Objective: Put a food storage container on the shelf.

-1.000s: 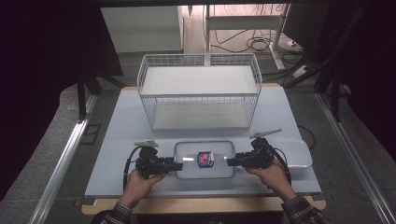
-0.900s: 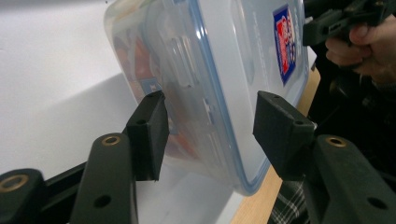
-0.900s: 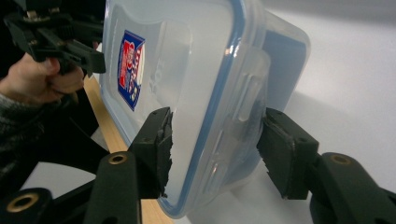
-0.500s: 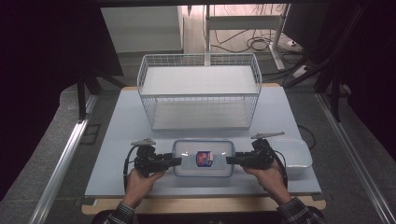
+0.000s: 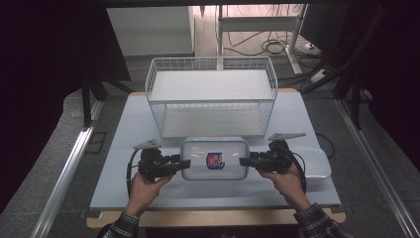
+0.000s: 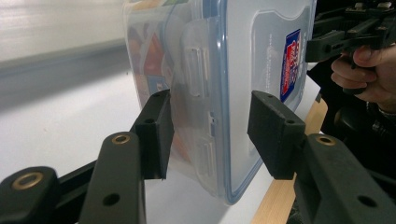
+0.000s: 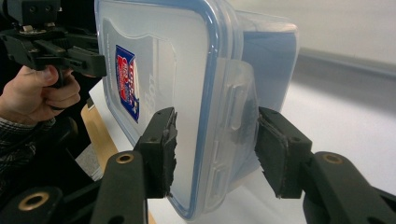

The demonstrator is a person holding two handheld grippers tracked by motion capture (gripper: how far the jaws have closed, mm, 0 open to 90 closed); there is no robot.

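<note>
On the table's near half, left to right:
Left gripper (image 5: 181, 163): jaws set over the left end clasp of the container (image 5: 214, 158); they have just been closing, and appear pressed against it.
Container: clear, blue-rimmed lid, held between both grippers, in front of the wire basket (image 5: 212, 94).
Right gripper (image 5: 246, 161): jaws clamped over the right end clasp, also just closing.
Loose lid (image 5: 317, 163): laid at far right.
</note>
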